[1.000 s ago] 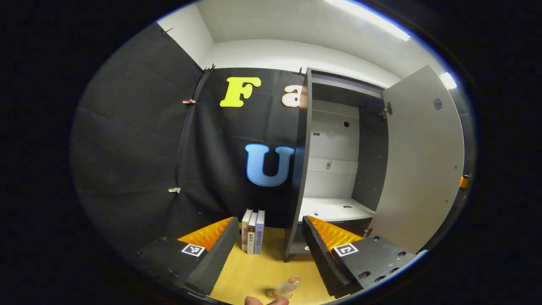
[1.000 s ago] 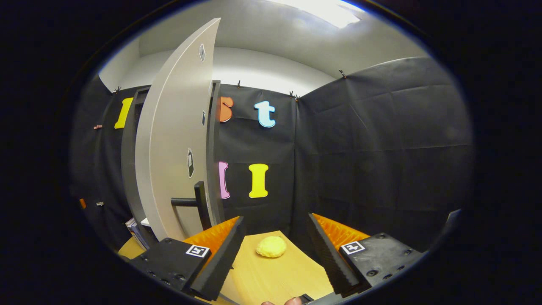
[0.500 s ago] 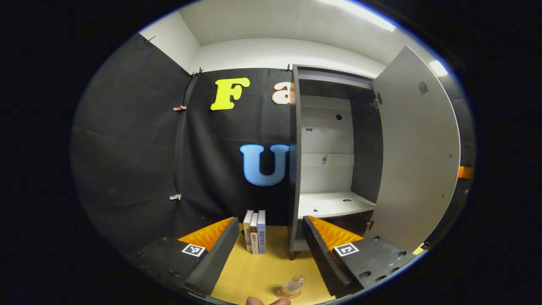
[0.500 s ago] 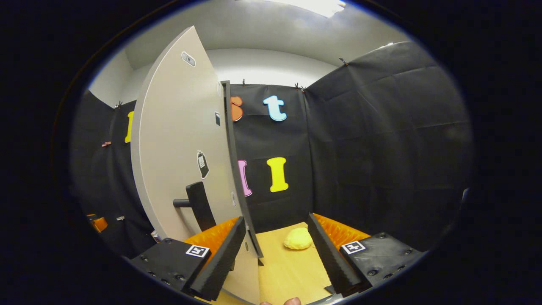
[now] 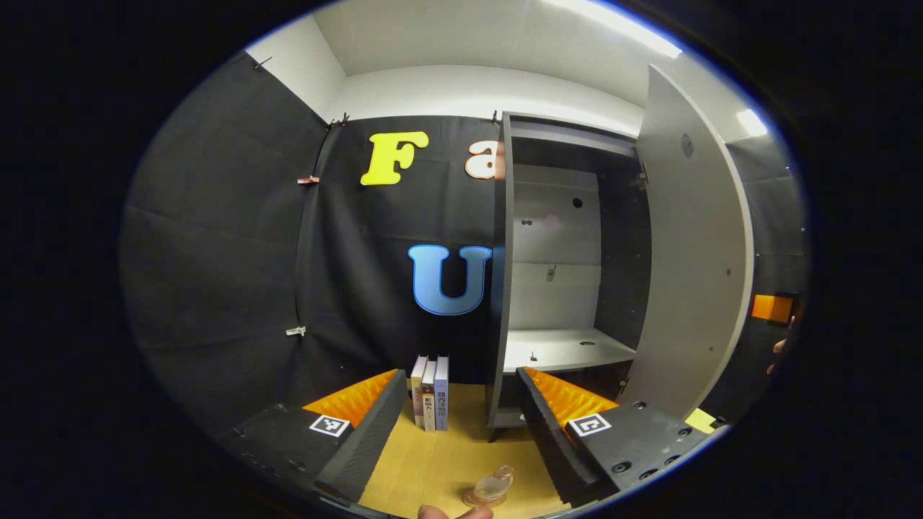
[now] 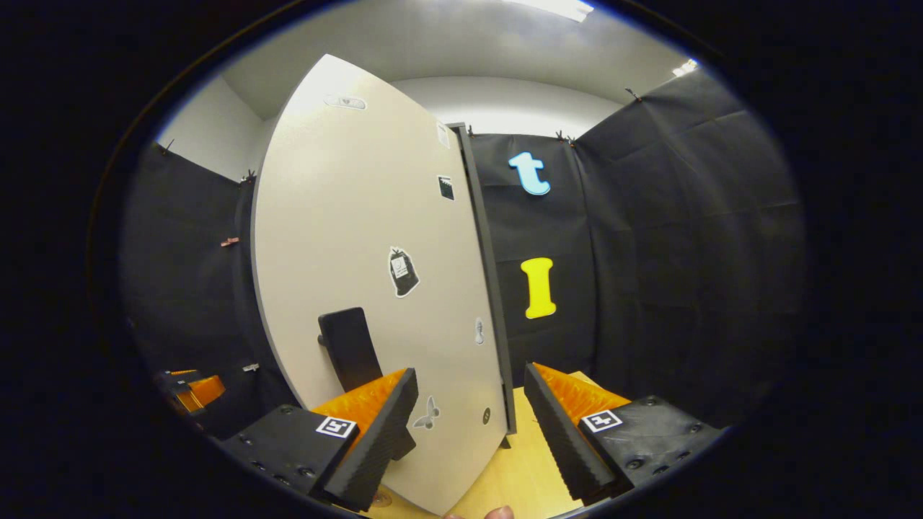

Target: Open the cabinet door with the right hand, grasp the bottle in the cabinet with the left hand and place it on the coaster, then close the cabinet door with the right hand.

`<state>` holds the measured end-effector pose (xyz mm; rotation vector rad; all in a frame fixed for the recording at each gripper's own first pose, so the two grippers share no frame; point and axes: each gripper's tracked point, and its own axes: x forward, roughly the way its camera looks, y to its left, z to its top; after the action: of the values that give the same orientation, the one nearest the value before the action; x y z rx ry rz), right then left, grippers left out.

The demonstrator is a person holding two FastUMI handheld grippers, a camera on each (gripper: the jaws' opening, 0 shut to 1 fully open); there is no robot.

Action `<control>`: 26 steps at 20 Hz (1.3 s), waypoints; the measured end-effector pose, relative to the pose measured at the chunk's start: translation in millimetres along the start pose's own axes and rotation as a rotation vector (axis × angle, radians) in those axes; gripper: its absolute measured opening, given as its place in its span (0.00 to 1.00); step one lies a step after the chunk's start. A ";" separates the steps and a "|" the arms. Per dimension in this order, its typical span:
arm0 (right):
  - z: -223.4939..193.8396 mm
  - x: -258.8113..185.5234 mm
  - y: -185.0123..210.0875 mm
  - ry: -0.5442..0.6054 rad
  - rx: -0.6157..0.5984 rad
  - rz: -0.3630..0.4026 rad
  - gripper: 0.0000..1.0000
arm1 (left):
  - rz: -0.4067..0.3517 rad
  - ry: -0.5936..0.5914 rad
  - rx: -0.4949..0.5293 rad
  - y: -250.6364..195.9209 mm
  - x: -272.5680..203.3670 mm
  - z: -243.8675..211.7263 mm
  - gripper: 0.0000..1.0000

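Left gripper [image 5: 456,414]: level, pointing forward, jaws spread wide with nothing between the fingers [image 5: 364,432]. A fingertip [image 5: 454,512] of the holding hand shows at the bottom edge of the left gripper view.

Right gripper [image 6: 469,425]: level, jaws wide apart, gripping nothing. A fingertip [image 6: 497,513] shows at the bottom edge. In the left gripper view it sits far right [image 5: 771,308], with part of a hand [image 5: 782,346].
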<state>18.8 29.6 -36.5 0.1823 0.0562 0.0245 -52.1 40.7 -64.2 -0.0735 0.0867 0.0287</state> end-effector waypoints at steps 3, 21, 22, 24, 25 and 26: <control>-6.2 11.0 26.9 0.013 -0.014 0.058 0.97 | 0.004 -0.003 -0.008 4.9 -1.8 0.1 0.92; -17.6 3.9 53.6 0.027 -0.039 0.157 0.98 | -0.016 -0.025 0.012 -5.2 -11.8 9.8 0.94; -16.3 2.2 52.0 0.022 -0.043 0.154 0.98 | -0.018 -0.024 0.016 -7.4 -11.4 8.9 0.95; -14.2 -0.6 48.9 0.011 -0.061 0.149 0.98 | -0.026 -0.017 0.013 -12.1 -12.9 7.2 0.94; -12.0 -2.1 47.3 0.003 -0.069 0.145 0.98 | -0.028 -0.015 0.010 -13.2 -13.3 7.2 0.94; -10.5 -3.7 47.3 -0.004 -0.074 0.152 0.98 | -0.030 -0.014 0.010 -13.8 -14.1 7.1 0.94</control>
<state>13.6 77.9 -38.0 0.1128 0.0372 0.1777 -65.0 27.1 -54.9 -0.0643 0.0713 -0.0008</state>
